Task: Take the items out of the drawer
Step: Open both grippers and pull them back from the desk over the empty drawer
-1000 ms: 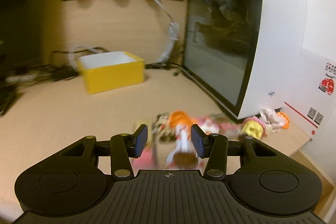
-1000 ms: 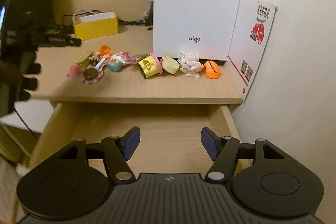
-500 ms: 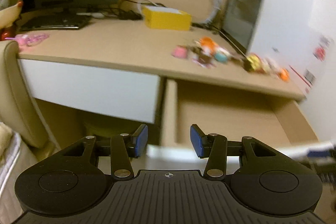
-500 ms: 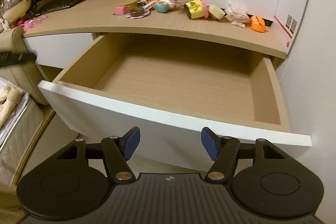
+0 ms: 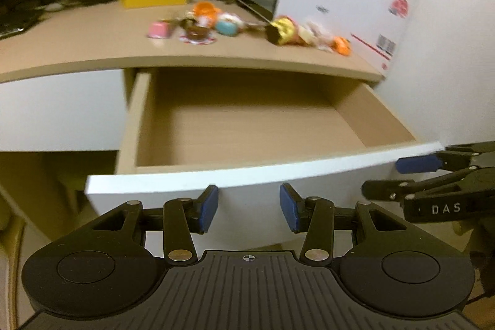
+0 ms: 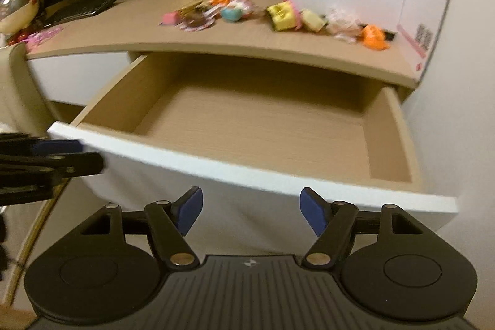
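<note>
The drawer (image 6: 247,126) is standing pulled out beneath the desk's (image 6: 102,30) front edge, and its floor is showing bare in both views. The items (image 6: 278,16) are lying in a row on the desk near its right end, beyond and above both grippers. The left gripper (image 5: 249,207) is hovering open and empty before the drawer front. The right gripper (image 6: 250,211) is opening its jaws with nothing between them, and is sitting nearer the row's right end.
</note>
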Tool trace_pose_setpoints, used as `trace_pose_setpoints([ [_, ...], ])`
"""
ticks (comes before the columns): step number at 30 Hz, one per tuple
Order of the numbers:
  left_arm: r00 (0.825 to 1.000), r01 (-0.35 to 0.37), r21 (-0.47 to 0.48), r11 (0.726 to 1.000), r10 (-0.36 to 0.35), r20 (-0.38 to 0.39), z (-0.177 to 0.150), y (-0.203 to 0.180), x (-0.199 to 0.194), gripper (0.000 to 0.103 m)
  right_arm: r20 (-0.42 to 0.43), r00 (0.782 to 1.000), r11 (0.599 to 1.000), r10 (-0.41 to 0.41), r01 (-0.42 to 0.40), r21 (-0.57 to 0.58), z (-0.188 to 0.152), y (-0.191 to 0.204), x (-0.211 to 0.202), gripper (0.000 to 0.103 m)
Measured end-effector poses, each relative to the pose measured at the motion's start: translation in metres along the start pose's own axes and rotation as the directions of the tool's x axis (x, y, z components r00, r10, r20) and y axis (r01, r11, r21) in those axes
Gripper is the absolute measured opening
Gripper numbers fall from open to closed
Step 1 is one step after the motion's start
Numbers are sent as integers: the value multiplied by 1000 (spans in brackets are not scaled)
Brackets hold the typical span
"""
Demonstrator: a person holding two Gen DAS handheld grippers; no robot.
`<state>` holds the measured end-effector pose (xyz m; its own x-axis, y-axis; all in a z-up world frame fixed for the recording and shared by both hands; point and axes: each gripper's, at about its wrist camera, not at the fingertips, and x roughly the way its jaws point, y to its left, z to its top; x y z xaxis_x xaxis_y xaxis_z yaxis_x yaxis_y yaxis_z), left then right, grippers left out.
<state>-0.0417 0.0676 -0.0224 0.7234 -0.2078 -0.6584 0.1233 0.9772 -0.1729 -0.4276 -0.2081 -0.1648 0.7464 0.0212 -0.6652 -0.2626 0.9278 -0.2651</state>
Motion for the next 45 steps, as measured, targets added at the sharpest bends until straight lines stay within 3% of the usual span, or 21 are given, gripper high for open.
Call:
trace_pose_setpoints([
  [2,1000,15,-1,1000,-15,-24,-2,1,8,48,-43,999,1000,17,-17,-2,-3,0,5,70],
  [6,998,45,-3,999,-45,-31,-2,6,12,47,-63,997,999,-44,42,-32,-4,3,14,70],
  [12,998,52,-16,999,-52,-19,11,19,26,36,-86,993,996,-76,81,45,13,-2,34,70],
  [16,998,64,-33,997,-64,-3,24,28,41,35,-97,990,991,-101,109,80,28,-3,52,70],
  [24,997,72,-39,997,-70,34,57,44,75,35,-74,986,975,-146,156,155,63,-11,91,71],
  [37,995,53,-31,998,-50,86,106,61,125,35,-14,980,974,-199,200,108,118,-18,141,70],
  [45,995,58,-44,997,-55,81,120,67,133,35,-11,981,974,-196,196,115,134,-20,155,71],
])
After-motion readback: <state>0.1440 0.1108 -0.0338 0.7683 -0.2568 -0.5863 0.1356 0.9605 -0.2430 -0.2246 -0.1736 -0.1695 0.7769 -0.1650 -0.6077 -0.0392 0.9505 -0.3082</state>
